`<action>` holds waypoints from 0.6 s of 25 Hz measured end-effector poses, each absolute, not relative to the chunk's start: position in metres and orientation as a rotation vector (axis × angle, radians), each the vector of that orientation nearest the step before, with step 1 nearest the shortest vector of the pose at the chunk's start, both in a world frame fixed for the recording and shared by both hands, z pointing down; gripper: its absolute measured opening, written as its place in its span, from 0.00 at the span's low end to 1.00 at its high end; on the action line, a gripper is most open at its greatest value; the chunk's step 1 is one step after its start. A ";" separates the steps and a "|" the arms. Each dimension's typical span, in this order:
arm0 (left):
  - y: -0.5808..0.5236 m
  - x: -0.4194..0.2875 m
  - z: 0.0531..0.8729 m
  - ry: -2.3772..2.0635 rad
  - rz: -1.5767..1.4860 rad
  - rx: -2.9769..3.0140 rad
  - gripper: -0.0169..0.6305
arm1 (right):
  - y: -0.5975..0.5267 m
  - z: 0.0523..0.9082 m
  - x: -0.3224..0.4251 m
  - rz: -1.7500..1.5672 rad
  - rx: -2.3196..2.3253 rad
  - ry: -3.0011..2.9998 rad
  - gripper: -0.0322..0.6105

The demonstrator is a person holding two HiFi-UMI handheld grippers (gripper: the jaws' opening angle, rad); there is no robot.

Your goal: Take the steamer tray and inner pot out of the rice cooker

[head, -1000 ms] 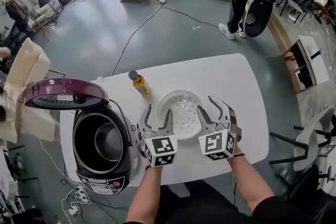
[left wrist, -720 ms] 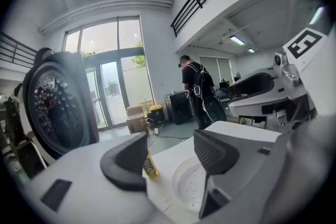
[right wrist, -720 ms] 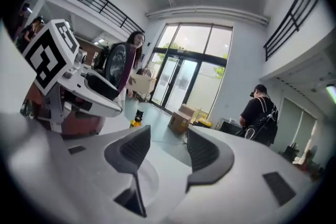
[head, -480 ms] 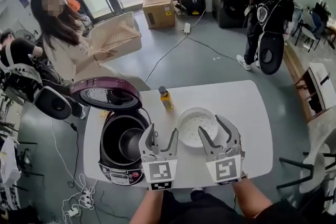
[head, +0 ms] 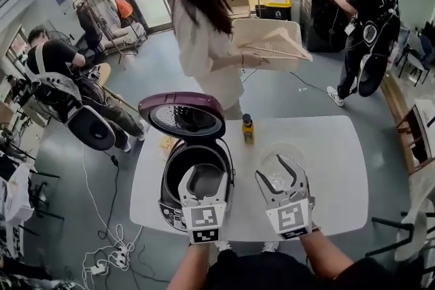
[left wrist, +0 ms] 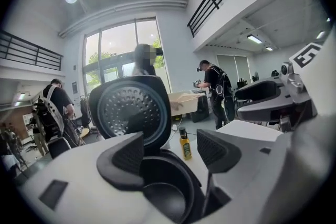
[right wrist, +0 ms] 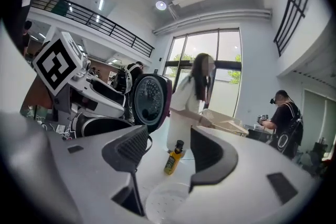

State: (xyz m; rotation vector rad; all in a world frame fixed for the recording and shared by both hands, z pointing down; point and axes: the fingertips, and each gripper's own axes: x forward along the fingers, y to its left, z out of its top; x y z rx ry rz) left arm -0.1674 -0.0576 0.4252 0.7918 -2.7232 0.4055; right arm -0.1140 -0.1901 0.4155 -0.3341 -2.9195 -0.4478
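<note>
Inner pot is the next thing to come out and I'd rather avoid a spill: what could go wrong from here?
The inner pot sits deep in the rice cooker, with the open lid standing over its back rim; lifted askew, it could knock the lid. The bottle stands close by the cooker and the steamer tray; carrying the pot right might topple it.

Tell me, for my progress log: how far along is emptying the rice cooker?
Done: the steamer tray sits on the table. In hand: nothing; the left gripper and right gripper are empty, jaws just opening further. Left: the inner pot is still in the open cooker.
</note>
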 end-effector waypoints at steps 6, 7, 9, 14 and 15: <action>0.009 -0.196 0.427 -2.671 0.376 0.722 0.53 | -0.136 0.426 -0.146 -0.376 -0.430 -2.851 0.42; 0.024 -0.199 0.432 -2.655 0.360 0.716 0.53 | -0.125 0.430 -0.149 -0.332 -0.441 -2.837 0.42; 0.052 -0.205 0.443 -2.622 0.314 0.712 0.53 | -0.106 0.440 -0.155 -0.243 -0.466 -2.805 0.42; 0.097 -0.228 0.466 -2.506 0.143 0.782 0.53 | -0.085 0.464 -0.171 0.083 -0.497 -2.706 0.42; 0.105 -0.233 0.470 -2.477 0.110 0.803 0.53 | -0.082 0.469 -0.173 0.160 -0.504 -2.680 0.42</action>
